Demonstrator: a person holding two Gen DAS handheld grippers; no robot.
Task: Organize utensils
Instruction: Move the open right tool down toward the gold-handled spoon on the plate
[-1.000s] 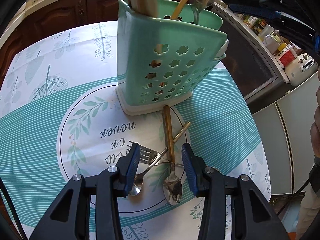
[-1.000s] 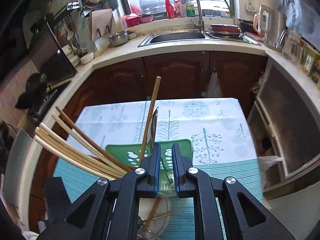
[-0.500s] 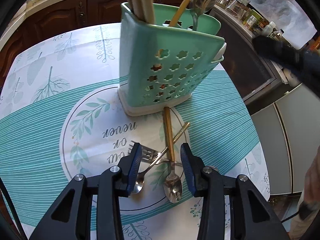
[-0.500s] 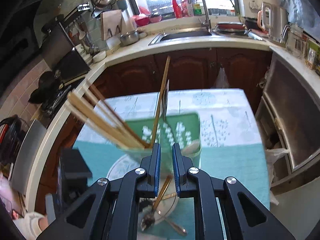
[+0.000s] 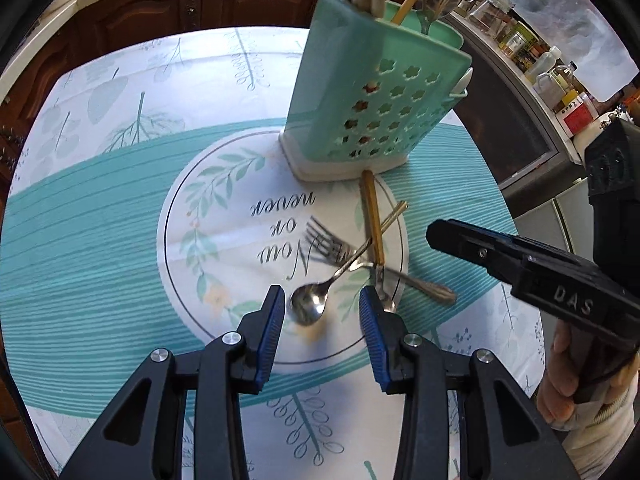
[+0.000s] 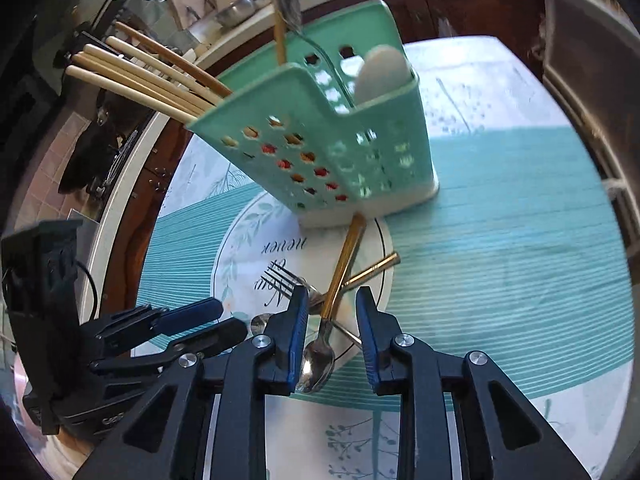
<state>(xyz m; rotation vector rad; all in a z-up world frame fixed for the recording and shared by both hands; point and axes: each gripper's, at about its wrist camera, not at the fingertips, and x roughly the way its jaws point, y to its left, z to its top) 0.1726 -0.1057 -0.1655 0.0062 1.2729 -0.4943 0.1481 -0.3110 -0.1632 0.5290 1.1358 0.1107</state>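
My way down to the cloth (image 5: 100,240) is free on my left; ahead the holder (image 5: 372,100) blocks, crossed cutlery (image 5: 360,256) lies below, and the right gripper (image 5: 436,236) crowds my right.

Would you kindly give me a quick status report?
Left gripper open over silver spoon. Right gripper empty, opening above gold-handled spoon. Fork tangled among them; holder clear.
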